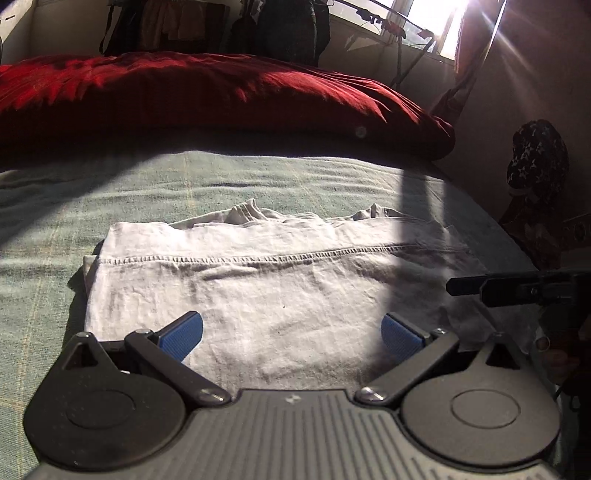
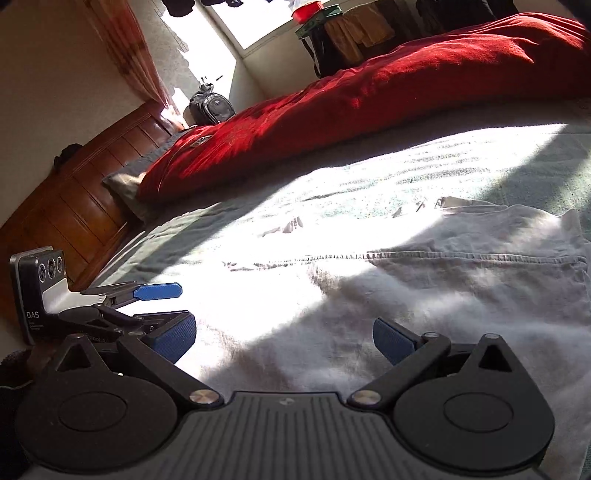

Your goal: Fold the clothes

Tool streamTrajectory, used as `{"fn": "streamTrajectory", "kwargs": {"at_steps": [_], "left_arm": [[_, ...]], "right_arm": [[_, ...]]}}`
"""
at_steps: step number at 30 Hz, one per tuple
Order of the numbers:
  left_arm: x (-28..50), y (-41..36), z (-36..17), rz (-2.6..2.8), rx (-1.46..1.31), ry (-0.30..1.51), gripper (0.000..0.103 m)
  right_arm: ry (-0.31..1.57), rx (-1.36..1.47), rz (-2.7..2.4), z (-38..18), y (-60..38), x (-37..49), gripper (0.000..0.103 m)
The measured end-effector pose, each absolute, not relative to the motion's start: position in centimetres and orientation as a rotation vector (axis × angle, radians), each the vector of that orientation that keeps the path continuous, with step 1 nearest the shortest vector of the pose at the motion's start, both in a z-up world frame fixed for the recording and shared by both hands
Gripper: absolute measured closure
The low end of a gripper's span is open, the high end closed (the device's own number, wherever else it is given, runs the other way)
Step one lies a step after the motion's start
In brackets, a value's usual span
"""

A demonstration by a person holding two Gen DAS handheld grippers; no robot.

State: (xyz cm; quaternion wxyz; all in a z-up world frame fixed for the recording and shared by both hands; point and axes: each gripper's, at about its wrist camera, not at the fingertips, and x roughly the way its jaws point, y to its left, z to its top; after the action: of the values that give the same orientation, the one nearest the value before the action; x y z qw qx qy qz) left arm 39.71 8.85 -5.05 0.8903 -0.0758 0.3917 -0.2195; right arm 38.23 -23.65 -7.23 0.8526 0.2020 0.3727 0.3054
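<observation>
A white garment (image 1: 280, 288) lies folded flat on the pale green bedspread (image 1: 147, 184), a stitched hem running across it. My left gripper (image 1: 291, 336) hovers open just over its near edge, blue pads (image 1: 181, 336) wide apart with nothing between them. In the right wrist view the same white garment (image 2: 424, 295) spreads ahead, half in sun, half in shade. My right gripper (image 2: 283, 339) is open above its near edge and holds nothing. The left gripper (image 2: 159, 291) shows side-on at the left there. The right gripper (image 1: 465, 286) pokes in from the right edge of the left wrist view.
A big red pillow (image 1: 221, 96) lies across the far side of the bed. A wooden headboard (image 2: 74, 206) runs along the left in the right wrist view, with a dark bag (image 2: 212, 107) behind it. Hanging clothes (image 1: 288, 26) and a sunlit window (image 1: 428, 18) stand beyond.
</observation>
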Motion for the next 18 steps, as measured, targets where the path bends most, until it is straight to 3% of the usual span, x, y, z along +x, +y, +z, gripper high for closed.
{"fn": "streamTrajectory", "kwargs": {"at_steps": [11, 18], "left_arm": [[40.3, 18.4, -8.2, -0.477, -0.581, 0.828, 0.001], [42.1, 18.6, -5.2, -0.466, -0.637, 0.771, 0.001]], "right_arm": [[0.722, 0.644, 0.633, -10.5, -33.4, 36.9, 0.0], [0.675, 0.683, 0.537, -8.5, -36.7, 36.8, 0.0]]}}
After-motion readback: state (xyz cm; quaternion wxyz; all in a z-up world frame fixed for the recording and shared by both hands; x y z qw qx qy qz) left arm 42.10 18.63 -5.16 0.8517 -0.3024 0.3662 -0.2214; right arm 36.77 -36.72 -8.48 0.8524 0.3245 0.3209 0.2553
